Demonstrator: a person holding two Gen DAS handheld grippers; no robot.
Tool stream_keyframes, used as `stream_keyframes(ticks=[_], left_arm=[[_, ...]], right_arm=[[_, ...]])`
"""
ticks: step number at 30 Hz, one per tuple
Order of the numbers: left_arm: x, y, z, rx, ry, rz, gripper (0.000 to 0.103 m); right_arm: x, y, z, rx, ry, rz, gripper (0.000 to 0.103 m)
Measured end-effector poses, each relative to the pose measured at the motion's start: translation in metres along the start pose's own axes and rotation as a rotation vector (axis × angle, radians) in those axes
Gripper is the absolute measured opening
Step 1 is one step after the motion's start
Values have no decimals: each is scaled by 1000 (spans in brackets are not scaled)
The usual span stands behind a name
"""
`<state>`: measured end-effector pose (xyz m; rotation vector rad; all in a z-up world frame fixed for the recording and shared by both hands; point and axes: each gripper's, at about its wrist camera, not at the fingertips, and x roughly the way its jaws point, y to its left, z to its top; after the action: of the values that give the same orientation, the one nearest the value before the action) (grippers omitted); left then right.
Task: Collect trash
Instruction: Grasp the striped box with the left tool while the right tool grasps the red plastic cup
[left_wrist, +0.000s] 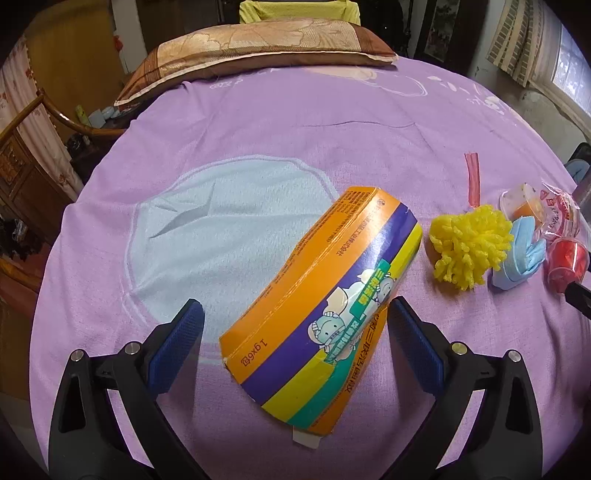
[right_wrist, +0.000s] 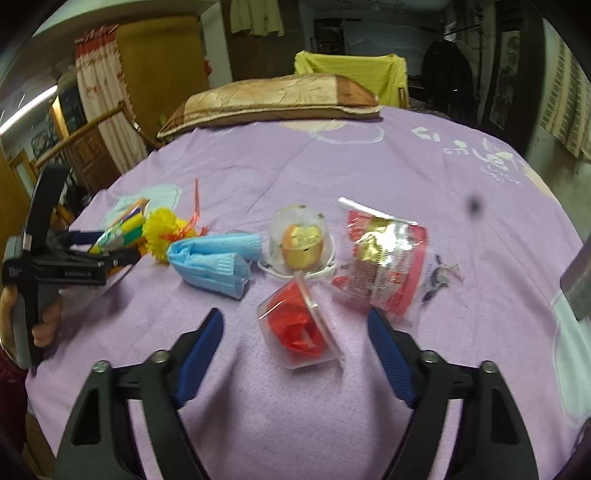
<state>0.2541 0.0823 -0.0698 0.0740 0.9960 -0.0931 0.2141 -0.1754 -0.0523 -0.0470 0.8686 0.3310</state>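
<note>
An orange, purple and yellow cardboard box (left_wrist: 321, 310) lies on the purple bedsheet (left_wrist: 295, 122). My left gripper (left_wrist: 295, 314) is open, one finger on each side of the box's near end. To its right lie a yellow pompom (left_wrist: 469, 247), a blue face mask (left_wrist: 521, 258) and plastic cups. My right gripper (right_wrist: 295, 325) is open around a clear plastic cup with red contents (right_wrist: 299, 332). Beyond it are a cup with orange contents (right_wrist: 301, 240), a red and clear wrapper (right_wrist: 388, 262), the blue mask (right_wrist: 214, 262) and the pompom (right_wrist: 166, 236).
A brown and gold pillow (left_wrist: 258, 48) lies at the far end of the bed. A red strip (left_wrist: 472, 177) lies beyond the pompom. Wooden furniture (left_wrist: 22, 173) stands off the bed's left edge. The left gripper and hand (right_wrist: 40, 258) show at the left of the right wrist view.
</note>
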Motion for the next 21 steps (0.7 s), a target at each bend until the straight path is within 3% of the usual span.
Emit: stream_keyframes(ticks=[2,4,8,17,21], left_arm=[[0,0,0,0,-2,2,96],[-3,1,0,-5,-16,4,96],[-7,-2,0,14,-36,-27,76],[-17,-5,-1,28,-79,-64,58],[-31,-6,-1,27,-142,-91,56]], right_arm=[[1,0,-1,-3,9,12,37],[-4,-2,-1,3,-18,29,38],[-13,-3,-5,14,-68,29,37],[-11,-17,-7,84,-47,74,38],[-15,-17,-8,90,-75,69,38]])
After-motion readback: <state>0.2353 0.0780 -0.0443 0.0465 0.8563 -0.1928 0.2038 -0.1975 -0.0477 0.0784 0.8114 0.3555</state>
